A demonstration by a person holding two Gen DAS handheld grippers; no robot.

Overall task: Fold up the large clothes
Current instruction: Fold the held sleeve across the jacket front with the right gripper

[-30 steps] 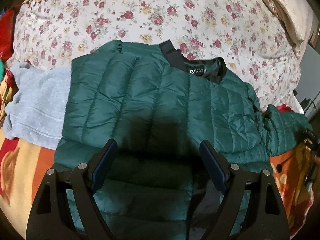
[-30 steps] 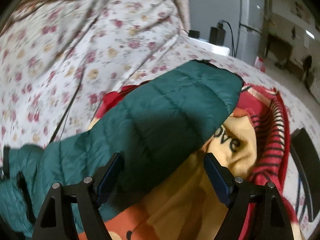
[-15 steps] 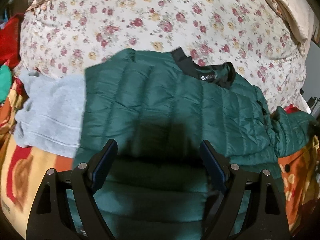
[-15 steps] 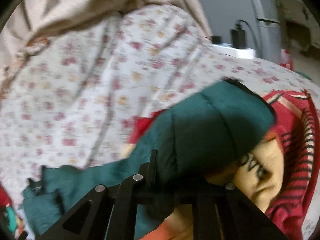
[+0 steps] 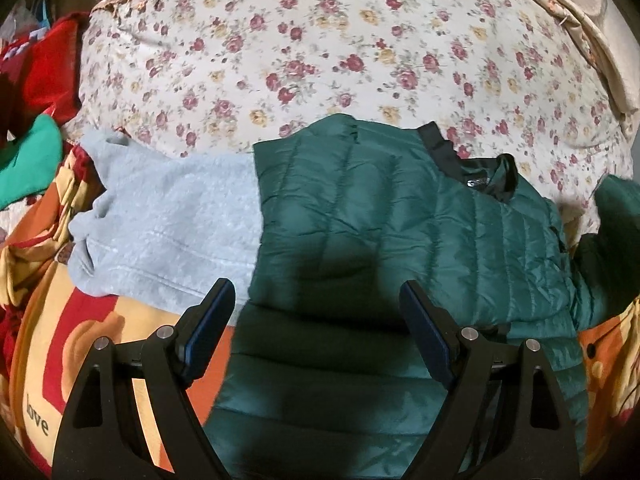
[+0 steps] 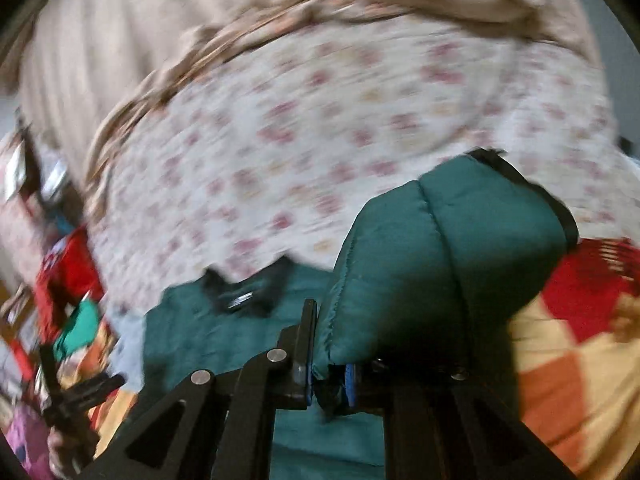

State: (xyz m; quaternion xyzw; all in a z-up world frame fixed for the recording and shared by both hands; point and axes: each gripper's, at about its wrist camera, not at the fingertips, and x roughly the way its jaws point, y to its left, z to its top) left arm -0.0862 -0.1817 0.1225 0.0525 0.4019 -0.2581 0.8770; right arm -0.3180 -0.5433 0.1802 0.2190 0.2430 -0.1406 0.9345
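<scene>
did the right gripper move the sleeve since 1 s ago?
Yes. The right gripper, open then, is now shut on the sleeve and has lifted it off the orange blanket, swinging it toward the jacket's collar.

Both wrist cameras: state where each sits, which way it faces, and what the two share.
Left wrist: on the left claw, looking forward over the green puffer jacket spread on the floral quilt; both fingers show, apart.
Right wrist: on the right claw, facing the quilt; fingers shut on the jacket's sleeve.
Shared: jacket, black collar, quilt.
</scene>
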